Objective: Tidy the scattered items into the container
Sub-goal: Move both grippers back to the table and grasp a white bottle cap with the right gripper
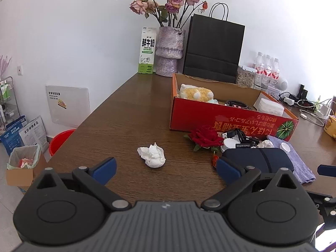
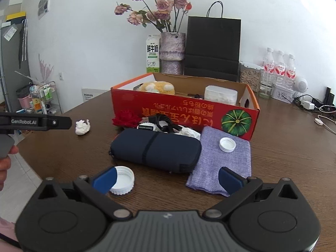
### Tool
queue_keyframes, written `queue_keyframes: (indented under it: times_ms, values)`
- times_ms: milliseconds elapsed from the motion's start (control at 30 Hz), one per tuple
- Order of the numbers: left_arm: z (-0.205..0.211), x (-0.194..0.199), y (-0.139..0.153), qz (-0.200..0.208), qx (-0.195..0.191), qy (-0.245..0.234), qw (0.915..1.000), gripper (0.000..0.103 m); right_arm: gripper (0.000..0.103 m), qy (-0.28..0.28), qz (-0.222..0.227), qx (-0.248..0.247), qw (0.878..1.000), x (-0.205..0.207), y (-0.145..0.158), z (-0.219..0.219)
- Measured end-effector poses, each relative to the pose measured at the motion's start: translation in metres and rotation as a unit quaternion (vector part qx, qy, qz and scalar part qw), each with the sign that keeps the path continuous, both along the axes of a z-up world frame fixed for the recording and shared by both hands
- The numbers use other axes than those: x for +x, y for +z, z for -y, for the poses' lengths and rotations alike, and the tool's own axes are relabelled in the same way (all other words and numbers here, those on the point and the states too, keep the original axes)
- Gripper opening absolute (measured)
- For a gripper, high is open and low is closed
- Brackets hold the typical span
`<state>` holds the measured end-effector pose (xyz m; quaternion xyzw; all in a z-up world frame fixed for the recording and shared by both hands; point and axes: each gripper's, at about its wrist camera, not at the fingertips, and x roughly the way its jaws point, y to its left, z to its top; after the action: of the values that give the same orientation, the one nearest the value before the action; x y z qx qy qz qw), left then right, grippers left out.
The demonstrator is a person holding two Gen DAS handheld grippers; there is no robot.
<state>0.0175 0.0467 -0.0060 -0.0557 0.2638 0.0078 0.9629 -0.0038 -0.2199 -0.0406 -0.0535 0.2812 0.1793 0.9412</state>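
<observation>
Both tools idle, nothing held. Left gripper (image 1: 166, 169) has its jaws spread wide, aimed at the crumpled tissue (image 1: 151, 155) lying alone on the table (image 1: 117, 126), left of the red cardboard box (image 1: 210, 115). Right gripper (image 2: 168, 180) likewise spread, a white bottle cap (image 2: 124, 180) just beside its left finger. The navy pouch (image 2: 155, 149), purple cloth (image 2: 226, 159) and red rose (image 2: 127, 118) lie near the box front. Judged step: approach to first pick. Next move calls for lowering around the tissue, closing, then carrying it over the box wall

"鲜牛奶 – FRESH MILK" on milk carton (image 1: 147, 50), "GenRobot.AI" on left gripper (image 2: 35, 122)
</observation>
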Motion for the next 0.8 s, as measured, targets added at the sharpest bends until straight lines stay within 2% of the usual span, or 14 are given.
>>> queue_keyframes:
  times_ms: [167, 367, 400, 467, 500, 600, 800]
  values:
    - [-0.001, -0.001, -0.005, -0.005, 0.005, 0.000, 1.0000, 0.103, 0.101, 0.031, -0.018, 0.003, 0.999, 0.005, -0.004, -0.013]
    - [-0.005, -0.004, -0.011, -0.007, 0.011, 0.001, 0.9999, 0.103, 0.091, 0.064, -0.046, -0.006, 0.997, 0.014, -0.017, -0.037]
    - [-0.006, -0.004, -0.012, -0.009, 0.011, 0.002, 0.9999, 0.103, 0.086, 0.066, -0.050, -0.008, 0.997, 0.016, -0.019, -0.040]
    - [-0.008, -0.003, -0.014, -0.012, 0.011, 0.003, 0.9999, 0.103, 0.061, 0.071, -0.058, -0.011, 0.996, 0.019, -0.024, -0.045]
    - [-0.010, -0.003, -0.015, -0.013, 0.010, 0.004, 0.9999, 0.103, 0.038, 0.072, -0.050, -0.012, 0.996, 0.018, -0.025, -0.045]
    - [-0.013, -0.002, -0.015, -0.013, 0.006, 0.007, 0.9999, 0.103, 0.039, 0.076, -0.041, -0.002, 0.996, 0.013, -0.020, -0.042]
    - [-0.010, 0.004, -0.017, -0.018, 0.008, 0.001, 0.9998, 0.103, 0.039, 0.043, -0.011, 0.003, 0.999, 0.011, -0.011, -0.025]
